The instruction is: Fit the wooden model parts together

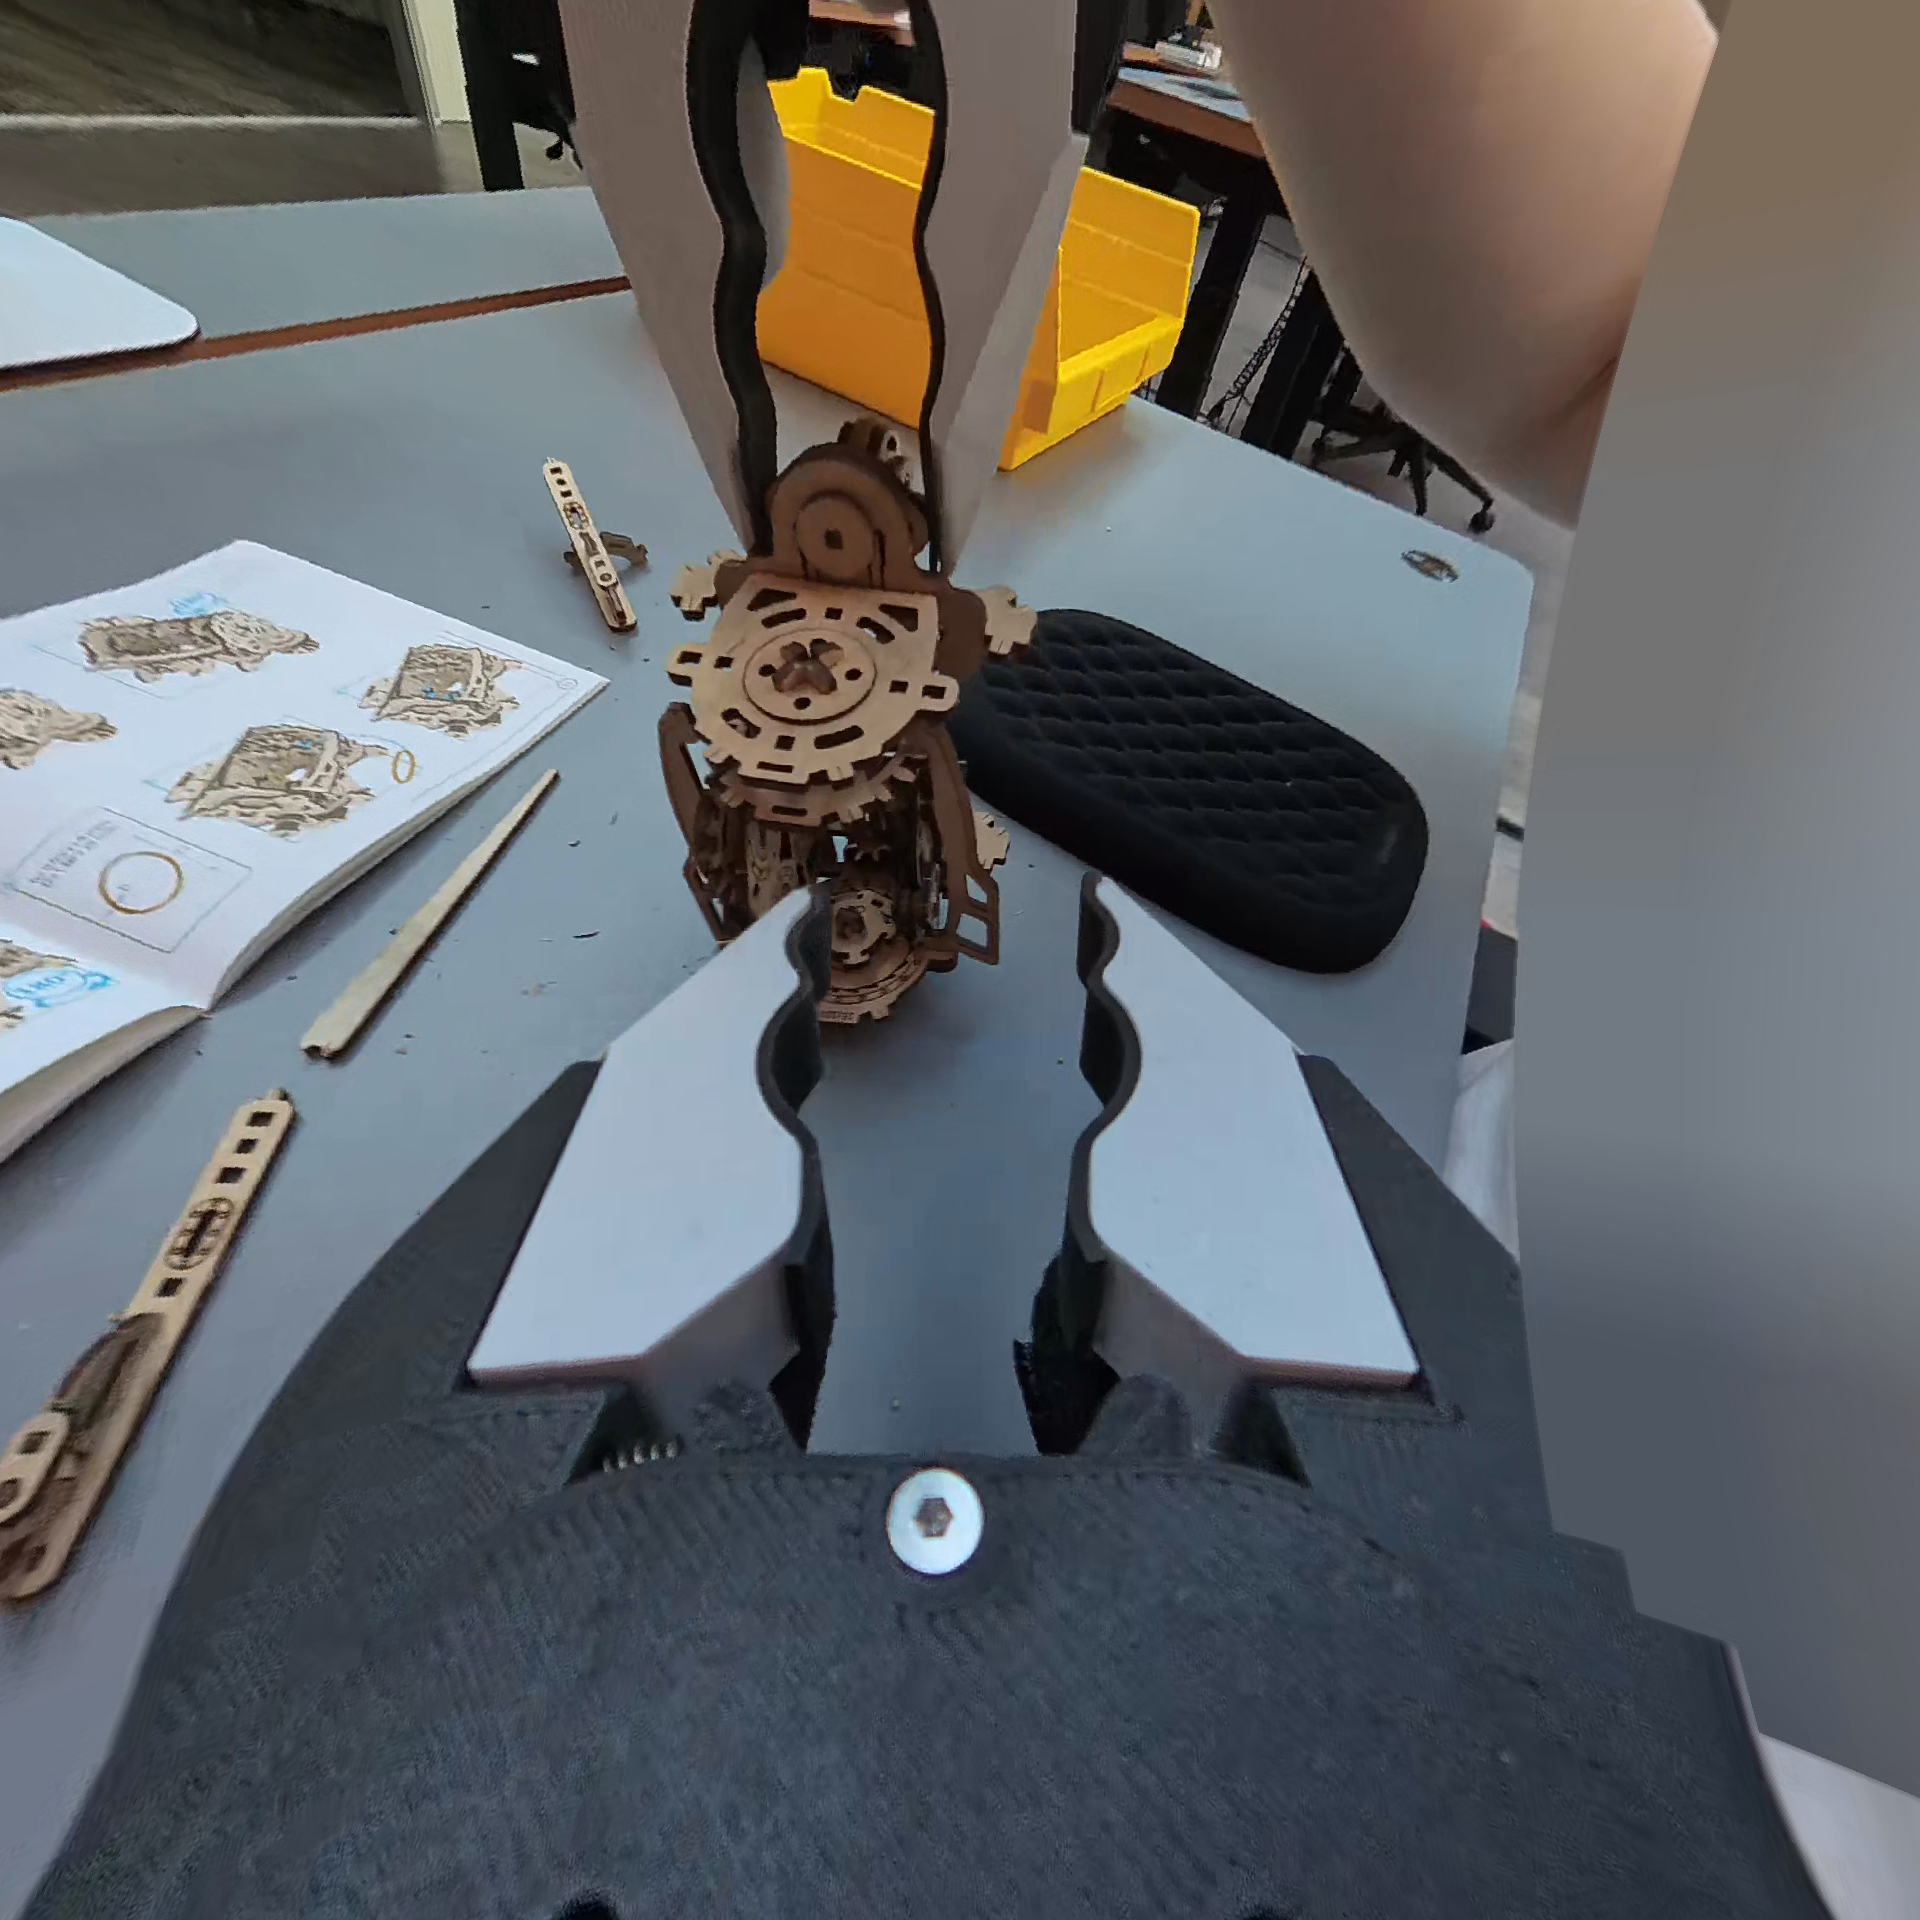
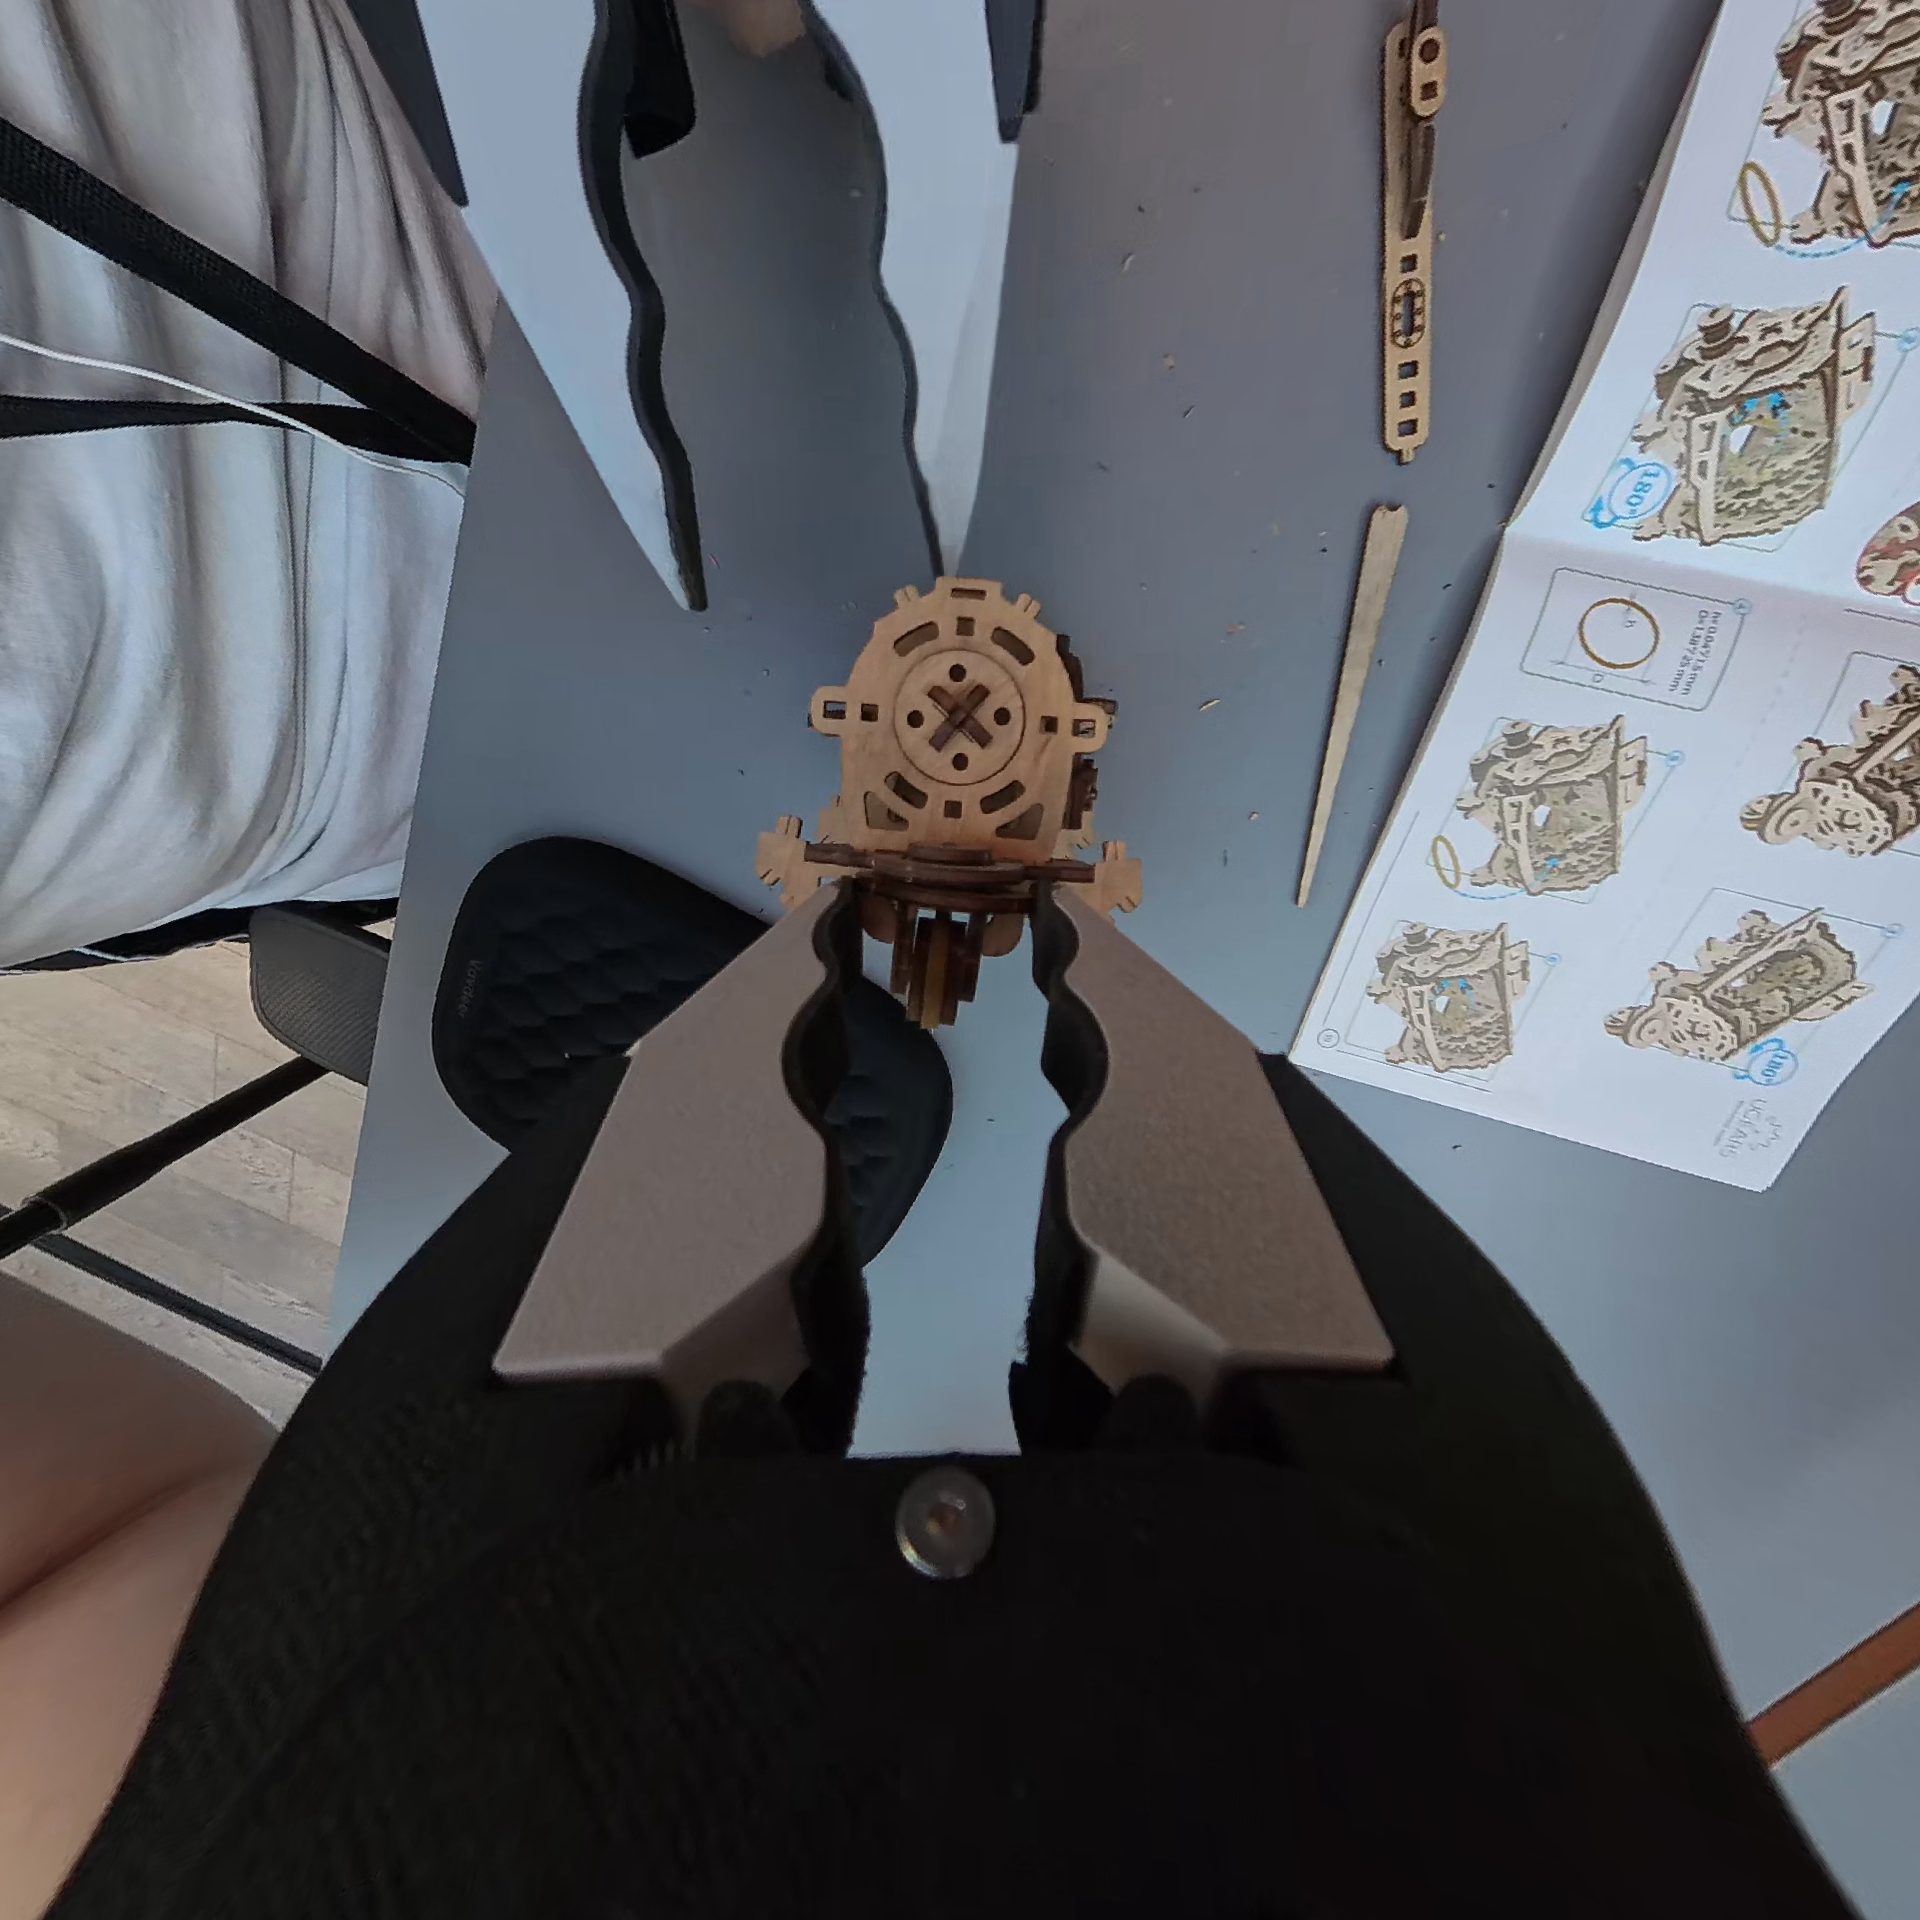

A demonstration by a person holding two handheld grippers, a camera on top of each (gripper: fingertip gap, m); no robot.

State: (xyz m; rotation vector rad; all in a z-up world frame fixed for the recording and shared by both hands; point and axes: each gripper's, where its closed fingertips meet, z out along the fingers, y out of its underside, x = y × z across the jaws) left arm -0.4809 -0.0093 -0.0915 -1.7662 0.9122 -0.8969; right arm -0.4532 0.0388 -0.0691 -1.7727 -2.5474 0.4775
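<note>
The wooden model [image 1: 821, 675], a stack of laser-cut gears and plates, stands upright on the grey table [image 1: 364, 468]. My right gripper [image 1: 847, 540] comes down from above and is shut on the model's top part; in the right wrist view its fingers [image 2: 940, 914] clamp the dark top piece of the model [image 2: 956, 717]. My left gripper [image 1: 945, 914] is open and low at the model's near side, with its left fingertip in front of the bottom gear. It shows open beyond the model in the right wrist view [image 2: 821, 582].
An open instruction booklet [image 1: 208, 748] lies to the left. A thin wooden stick [image 1: 426, 925], a long slotted wooden strip [image 1: 208, 1226] and a smaller strip piece [image 1: 592, 545] lie loose on the table. A black padded rest [image 1: 1195, 790] lies to the right near the table edge. A yellow bin [image 1: 1101, 301] stands behind. Left tips to right tips: about 7 cm. Both grippers' tips are roughly 12 cm from the thin wooden stick [image 1: 426, 925]. It turns up in the right wrist view [image 2: 1353, 667] as well.
</note>
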